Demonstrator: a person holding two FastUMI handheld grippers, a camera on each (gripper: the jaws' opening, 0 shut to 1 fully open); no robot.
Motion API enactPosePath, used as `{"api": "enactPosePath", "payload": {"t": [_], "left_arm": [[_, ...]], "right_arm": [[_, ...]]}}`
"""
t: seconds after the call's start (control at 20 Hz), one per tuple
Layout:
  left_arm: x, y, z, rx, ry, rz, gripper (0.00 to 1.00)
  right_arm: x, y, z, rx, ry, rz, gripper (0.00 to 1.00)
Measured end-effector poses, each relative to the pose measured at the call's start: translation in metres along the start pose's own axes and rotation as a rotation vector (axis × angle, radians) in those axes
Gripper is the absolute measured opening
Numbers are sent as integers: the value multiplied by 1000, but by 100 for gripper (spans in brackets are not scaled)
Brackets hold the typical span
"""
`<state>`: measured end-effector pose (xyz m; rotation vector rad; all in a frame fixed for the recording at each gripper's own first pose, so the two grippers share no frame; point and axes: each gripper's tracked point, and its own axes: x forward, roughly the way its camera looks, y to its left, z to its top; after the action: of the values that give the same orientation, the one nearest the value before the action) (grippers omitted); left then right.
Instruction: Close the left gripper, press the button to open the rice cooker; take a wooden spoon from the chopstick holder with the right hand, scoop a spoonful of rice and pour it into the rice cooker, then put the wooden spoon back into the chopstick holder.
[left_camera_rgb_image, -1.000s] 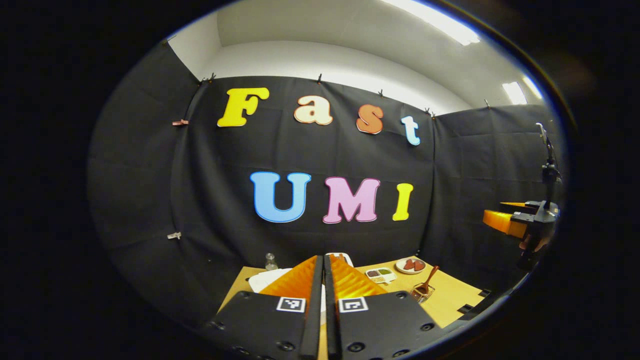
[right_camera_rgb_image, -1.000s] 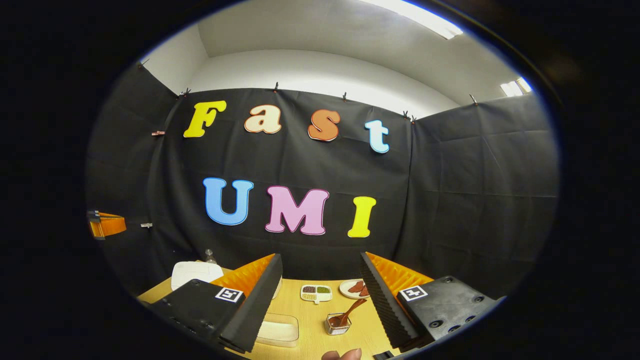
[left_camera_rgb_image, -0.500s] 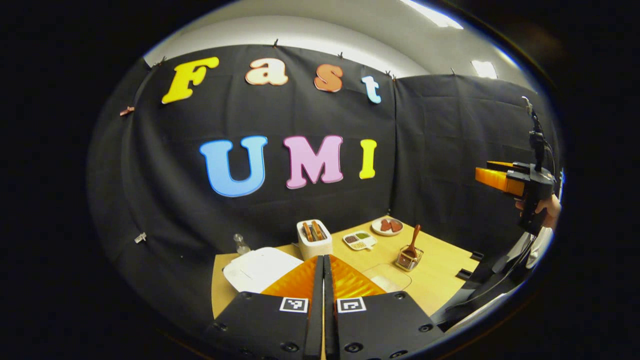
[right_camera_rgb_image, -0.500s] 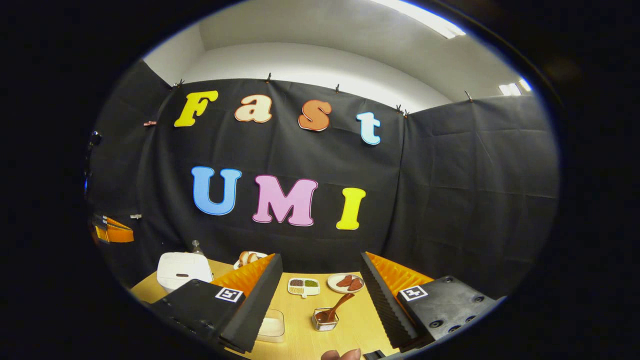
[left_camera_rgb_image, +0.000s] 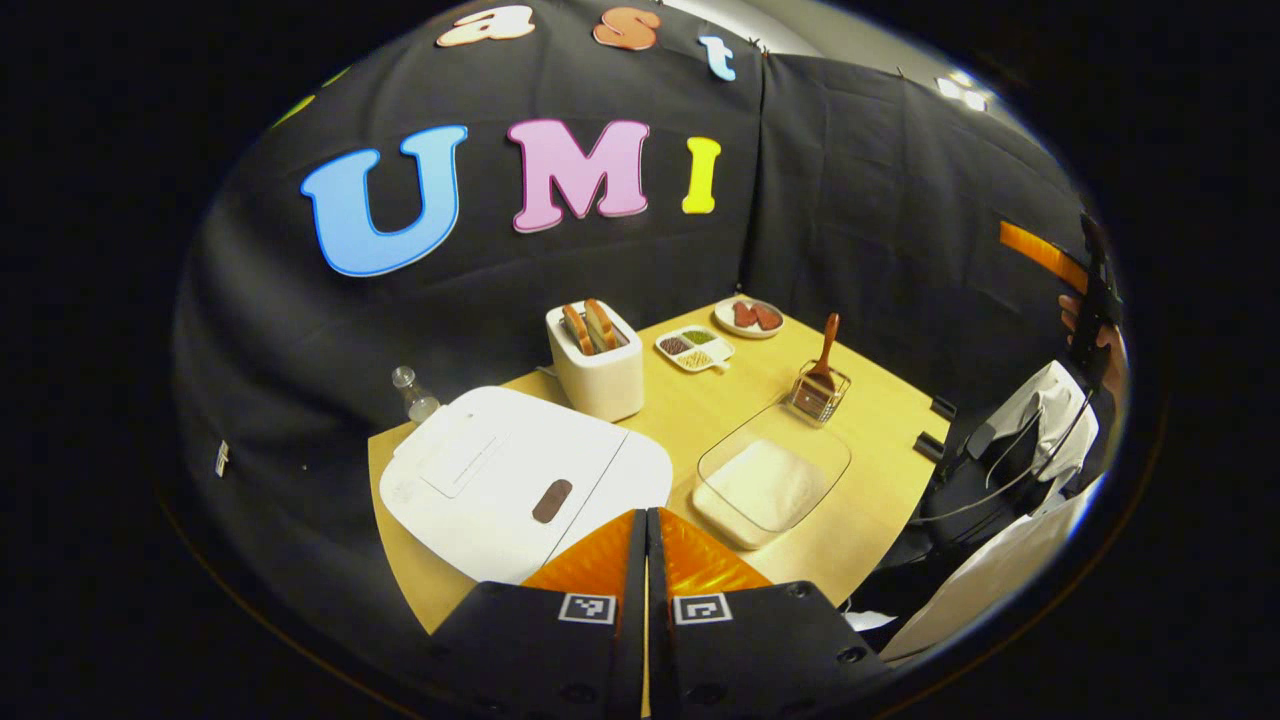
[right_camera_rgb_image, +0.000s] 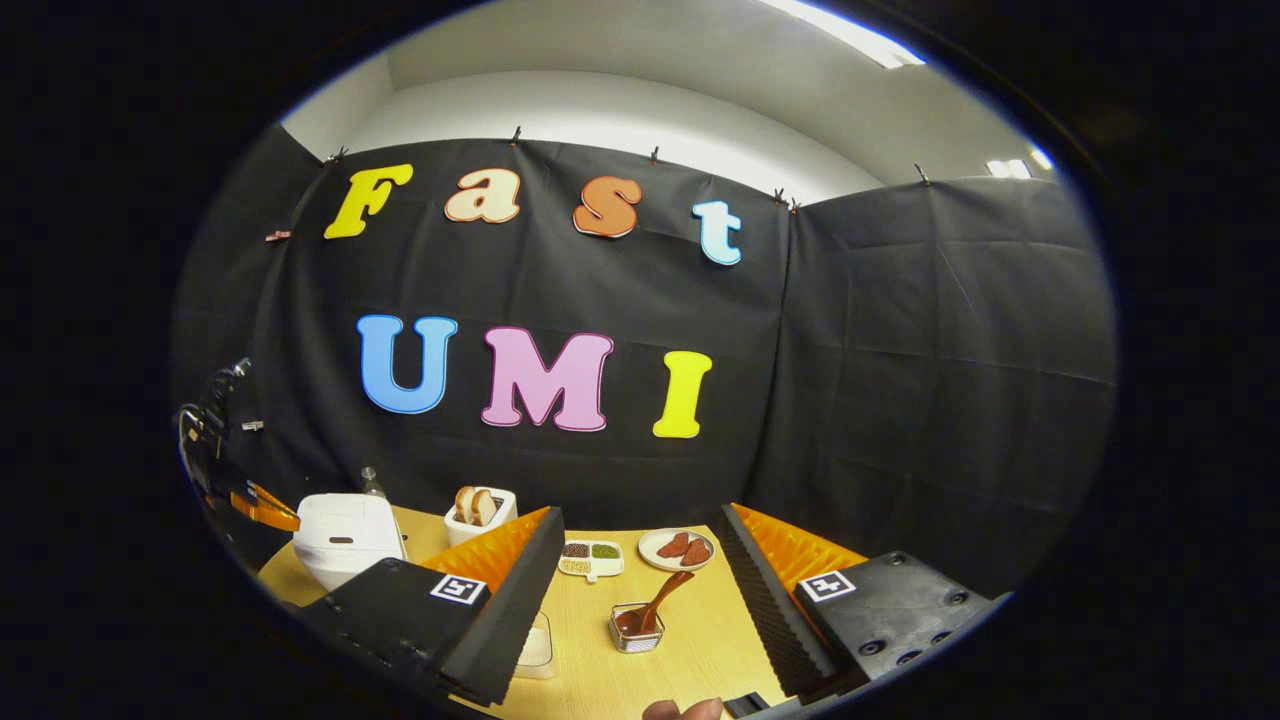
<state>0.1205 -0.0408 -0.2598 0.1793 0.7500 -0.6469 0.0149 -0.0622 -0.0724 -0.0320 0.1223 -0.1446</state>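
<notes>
Left gripper (left_camera_rgb_image: 646, 520) pressed together, empty, hovering over the near edge of the white cooker (left_camera_rgb_image: 510, 480), lid down, dark button (left_camera_rgb_image: 552, 500) just ahead of the tips. Right gripper (right_camera_rgb_image: 640, 560) spread wide, holding nothing, raised above the table (right_camera_rgb_image: 690, 650). Spoon (right_camera_rgb_image: 660, 600) standing tilted in the holder (right_camera_rgb_image: 636, 632), between the spread fingers in the right gripper view, well apart from them. Clear box of rice (left_camera_rgb_image: 772, 484) just right of the cooker, holder (left_camera_rgb_image: 820, 392) beyond it. Toaster (left_camera_rgb_image: 596, 358) behind the cooker.
</notes>
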Motion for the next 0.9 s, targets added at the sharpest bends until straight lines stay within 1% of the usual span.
{"api": "enactPosePath", "payload": {"t": [0.15, 0.25, 0.35, 0.5, 0.6, 0.75, 0.9], "left_arm": [[32, 29, -12, 10, 93, 6, 7], [49, 49, -10, 28, 119, 19, 7], [62, 59, -13, 35, 157, 11, 7], [74, 77, -15, 76, 189, 33, 7], [82, 79, -17, 82, 202, 30, 7], [88, 82, -19, 121, 228, 32, 7], [91, 78, -26, 137, 254, 18, 7]], "right_arm": [[-1, -5, -5, -1, 8, -17, 97], [-3, -10, -7, -2, 15, -34, 97], [-5, -15, -9, -8, 20, -48, 97], [-6, -23, -10, -15, 24, -70, 98], [-6, -27, -14, -13, 32, -81, 97], [-6, -31, -18, -13, 41, -93, 97], [-5, -33, -24, -8, 57, -96, 97]]}}
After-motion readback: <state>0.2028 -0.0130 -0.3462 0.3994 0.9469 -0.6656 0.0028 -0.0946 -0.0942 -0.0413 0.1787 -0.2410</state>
